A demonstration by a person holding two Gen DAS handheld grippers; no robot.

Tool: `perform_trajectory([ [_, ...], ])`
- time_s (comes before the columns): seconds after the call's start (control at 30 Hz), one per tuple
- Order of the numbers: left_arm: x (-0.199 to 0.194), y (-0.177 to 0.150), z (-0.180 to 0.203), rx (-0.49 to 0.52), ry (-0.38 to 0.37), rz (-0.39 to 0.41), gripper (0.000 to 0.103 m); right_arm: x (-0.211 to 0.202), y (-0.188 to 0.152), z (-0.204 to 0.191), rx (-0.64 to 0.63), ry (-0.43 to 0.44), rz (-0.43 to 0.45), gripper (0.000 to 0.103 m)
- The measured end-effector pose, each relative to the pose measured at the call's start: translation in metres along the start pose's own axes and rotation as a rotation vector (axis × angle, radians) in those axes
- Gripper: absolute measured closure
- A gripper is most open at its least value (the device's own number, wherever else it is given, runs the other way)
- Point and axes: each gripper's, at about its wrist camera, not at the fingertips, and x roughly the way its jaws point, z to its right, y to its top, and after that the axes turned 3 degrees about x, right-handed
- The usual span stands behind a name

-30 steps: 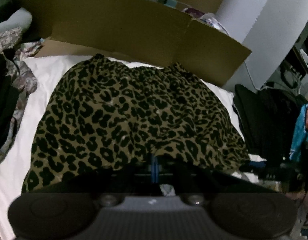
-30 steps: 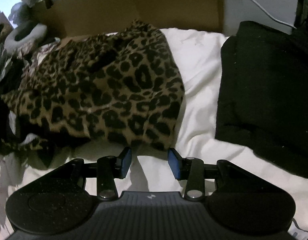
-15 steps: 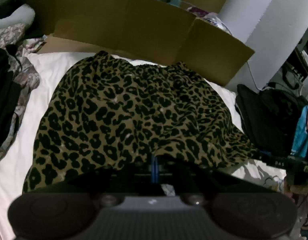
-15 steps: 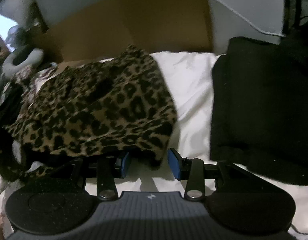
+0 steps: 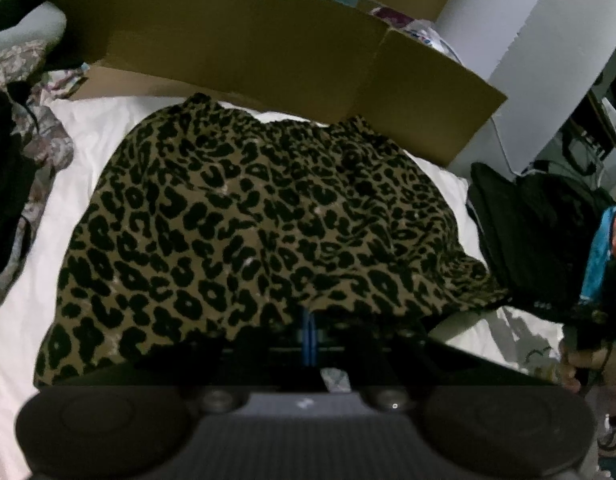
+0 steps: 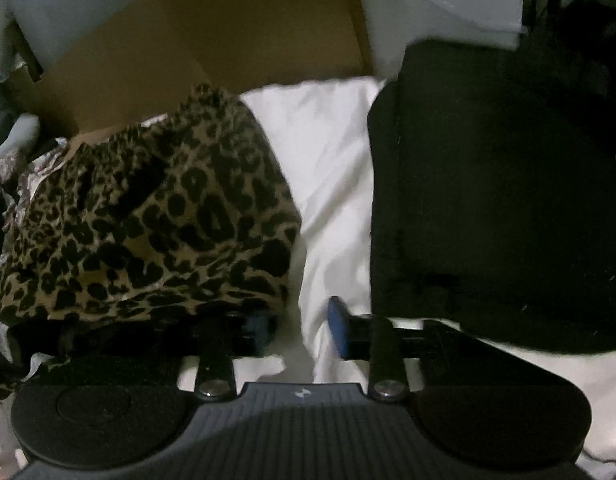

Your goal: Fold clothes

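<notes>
- Leopard-print garment [image 5: 259, 224] lies spread across the middle of the left wrist view on a white sheet [image 5: 23, 308]; its near hem is bunched at the lower centre, over the left claw [image 5: 309, 330].
- Left claw clenched: blue pads pressed together with the hem pinched between them.
- Right claw [image 6: 301, 326] at lower centre of the right wrist view, closing. The garment's lower right corner drapes over its left pad; the right pad [image 6: 336, 326] stands clear, bare sheet showing in the gap. Frame is motion-blurred.
- Open room: a strip of bare sheet runs between the garment's right edge and a black folded cloth [image 6: 500, 200] filling the right half of the right wrist view. More bare sheet at the left edge of the left wrist view.
- Obstacles: a brown cardboard box [image 5: 243, 40] stands just beyond the garment's far edge, spanning the upper frame. Patterned clothes [image 5: 35, 144] are heaped at the left edge.
- Textures: garment thin, gathered along the far edge; sheet smooth with soft creases; cardboard flat, matte.
</notes>
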Motion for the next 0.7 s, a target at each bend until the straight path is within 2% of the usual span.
perform_trajectory([
  [0.03,0.0,0.0,0.002,0.003,-0.006,-0.001,0.102,-0.001,-0.001,0.001,0.0,0.004,-0.001,0.098],
  [0.1,-0.001,-0.001,0.006,0.009,-0.02,-0.004,0.102,-0.006,0.001,-0.001,-0.022,-0.007,0.016,0.102],
  [0.5,-0.012,0.008,0.024,0.023,-0.093,0.043,0.102,-0.061,0.057,-0.017,-0.083,-0.046,0.139,0.103],
  [0.7,0.001,-0.004,0.033,0.016,-0.17,-0.038,0.101,-0.047,0.052,-0.006,-0.091,-0.089,0.117,0.103],
])
